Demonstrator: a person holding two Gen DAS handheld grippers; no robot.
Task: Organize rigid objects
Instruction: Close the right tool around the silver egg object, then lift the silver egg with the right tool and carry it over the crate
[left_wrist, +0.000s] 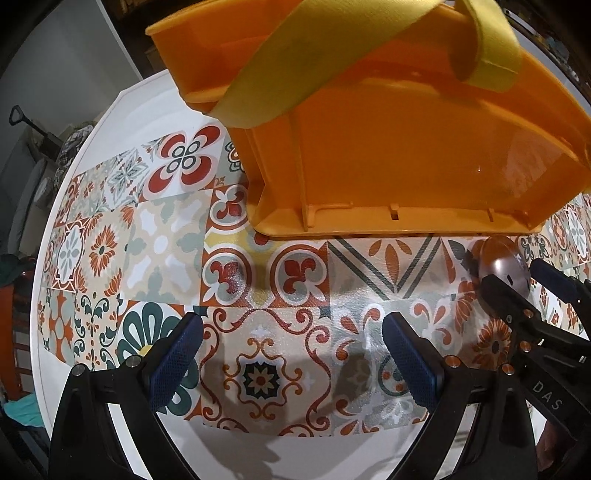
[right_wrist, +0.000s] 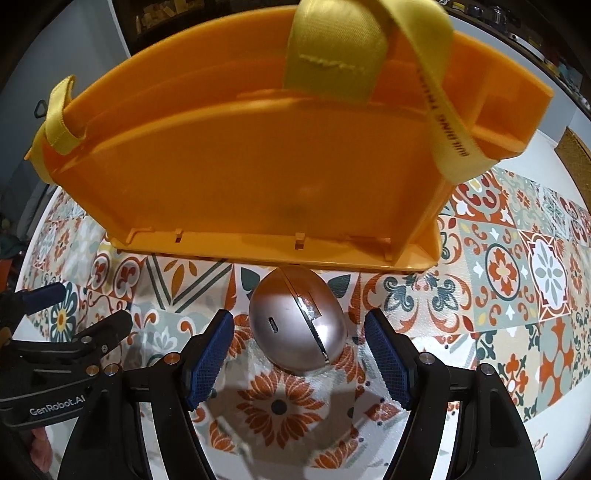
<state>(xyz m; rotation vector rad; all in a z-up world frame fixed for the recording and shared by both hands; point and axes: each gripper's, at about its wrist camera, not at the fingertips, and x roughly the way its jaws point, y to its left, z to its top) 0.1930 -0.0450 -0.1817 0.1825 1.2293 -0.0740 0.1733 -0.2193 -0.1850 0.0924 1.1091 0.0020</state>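
A silver egg-shaped case (right_wrist: 295, 321) with a seam and a small port lies on the patterned mat, just in front of the orange plastic bin (right_wrist: 258, 166). My right gripper (right_wrist: 299, 354) is open and points steeply down, its blue pads (right_wrist: 210, 354) either side of the egg's near end with gaps showing on both sides. In the left wrist view my left gripper (left_wrist: 293, 354) stands open over bare mat with nothing between its fingers. At the right of that view are the egg (left_wrist: 498, 262) and the right gripper (left_wrist: 517, 275). The left gripper (right_wrist: 79, 310) also shows at the left edge of the right wrist view.
The bin (left_wrist: 406, 147) has inner compartments and a yellow webbing strap (right_wrist: 332, 55) looped over its top. The tile-patterned mat (left_wrist: 159, 251) covers a round white table (left_wrist: 110, 122). Beyond the table's left edge are a dark room and clutter.
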